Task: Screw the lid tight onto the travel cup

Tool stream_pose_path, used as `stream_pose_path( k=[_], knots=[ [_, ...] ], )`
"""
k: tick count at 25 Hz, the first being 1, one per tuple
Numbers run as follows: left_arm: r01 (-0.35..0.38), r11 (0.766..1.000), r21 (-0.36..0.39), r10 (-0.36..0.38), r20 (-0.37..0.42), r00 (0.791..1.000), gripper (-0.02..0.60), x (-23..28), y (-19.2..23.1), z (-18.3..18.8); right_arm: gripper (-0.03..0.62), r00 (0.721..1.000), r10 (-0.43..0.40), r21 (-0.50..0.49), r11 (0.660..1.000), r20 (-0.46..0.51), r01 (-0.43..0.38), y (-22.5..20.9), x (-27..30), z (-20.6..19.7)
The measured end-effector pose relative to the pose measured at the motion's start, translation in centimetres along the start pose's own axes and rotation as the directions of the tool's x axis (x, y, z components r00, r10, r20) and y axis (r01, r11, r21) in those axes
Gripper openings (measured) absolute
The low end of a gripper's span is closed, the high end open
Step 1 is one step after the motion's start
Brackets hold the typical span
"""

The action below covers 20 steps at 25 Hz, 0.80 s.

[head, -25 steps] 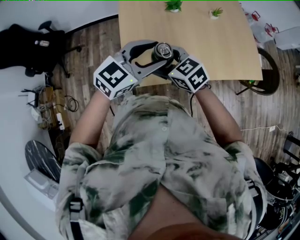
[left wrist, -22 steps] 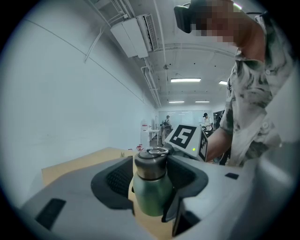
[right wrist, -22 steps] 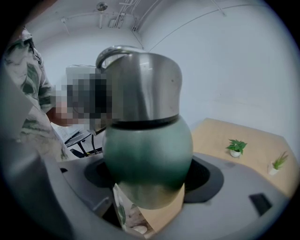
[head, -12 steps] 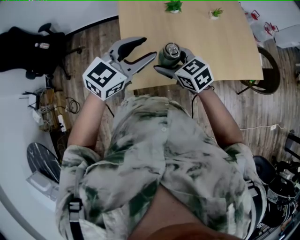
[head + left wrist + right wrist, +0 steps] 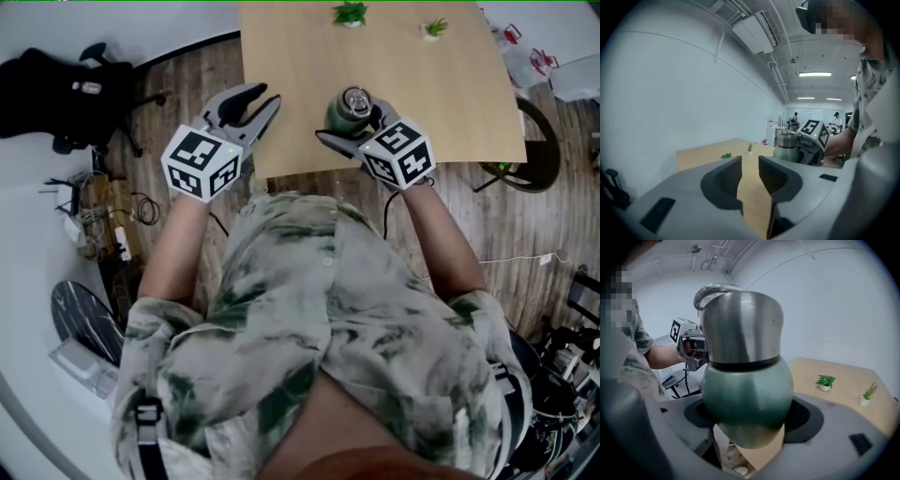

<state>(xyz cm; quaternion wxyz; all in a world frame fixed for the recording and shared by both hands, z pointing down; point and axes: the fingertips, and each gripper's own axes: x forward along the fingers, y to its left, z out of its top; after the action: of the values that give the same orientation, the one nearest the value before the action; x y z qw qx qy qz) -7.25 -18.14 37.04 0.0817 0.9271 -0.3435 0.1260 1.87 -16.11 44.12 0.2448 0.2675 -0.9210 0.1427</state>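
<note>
One counter [image 5: 450, 84] bore two small potted plants at its far end, a bushy plant [image 5: 348, 12] and a thinner plant [image 5: 433, 26], and over its near edge was one travel cup [image 5: 337, 118] with one lid [image 5: 353, 98]. There were two grippers at that near edge: the left gripper [image 5: 267, 96], its fingers just closing on nothing, and the right gripper [image 5: 352, 124], clamped on the cup. One black chair [image 5: 66, 94] stood left of the counter.

Right gripper [image 5: 352, 124] clamps green travel cup [image 5: 339, 118], steel lid [image 5: 354, 98] on. Left gripper [image 5: 262, 97] at its nine o'clock, apart, jaws just been closing, nothing between. Small plants [image 5: 348, 12] at table [image 5: 441, 94] twelve o'clock.
</note>
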Motion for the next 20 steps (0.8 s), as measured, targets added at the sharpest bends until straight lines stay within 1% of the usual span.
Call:
stream_pose_path(
  k=[2, 6, 10, 12, 15, 20],
  knots=[
    [-0.024, 1.0, -0.021, 0.023, -0.007, 1.0, 0.116, -0.4, 0.2, -0.6, 0.405, 1.0, -0.001, 0.0, 1.0, 0.002, 0.001, 0.1, -0.2, -0.1],
    [-0.054, 0.998, -0.04, 0.053, -0.025, 0.998, 0.094, -0.9, -0.3, -1.7, 0.405, 1.0, -0.001, 0.001, 1.0, 0.007, 0.001, 0.4, -0.9, -0.4],
    [-0.094, 0.993, -0.075, 0.088, -0.071, 0.994, 0.056, -1.5, -0.6, -3.4, 0.405, 1.0, -0.003, 0.007, 1.0, 0.016, 0.002, 0.6, -1.6, -0.5],
    [-0.096, 0.991, -0.095, 0.086, -0.1, 0.991, 0.04, -1.7, -1.0, -4.4, 0.405, 1.0, -0.003, 0.006, 1.0, 0.017, 0.003, 0.8, -1.9, -0.6],
    [-0.097, 0.989, -0.112, 0.081, -0.137, 0.987, 0.032, -1.8, -2.0, -5.8, 0.405, 1.0, -0.003, -0.002, 1.0, 0.019, 0.003, 0.9, -2.4, -0.9],
    [-0.101, 0.984, -0.146, 0.074, -0.178, 0.981, 0.028, -2.3, -3.3, -7.9, 0.405, 1.0, -0.008, -0.006, 1.0, 0.019, 0.008, 1.3, -2.8, -1.1]
  ],
)
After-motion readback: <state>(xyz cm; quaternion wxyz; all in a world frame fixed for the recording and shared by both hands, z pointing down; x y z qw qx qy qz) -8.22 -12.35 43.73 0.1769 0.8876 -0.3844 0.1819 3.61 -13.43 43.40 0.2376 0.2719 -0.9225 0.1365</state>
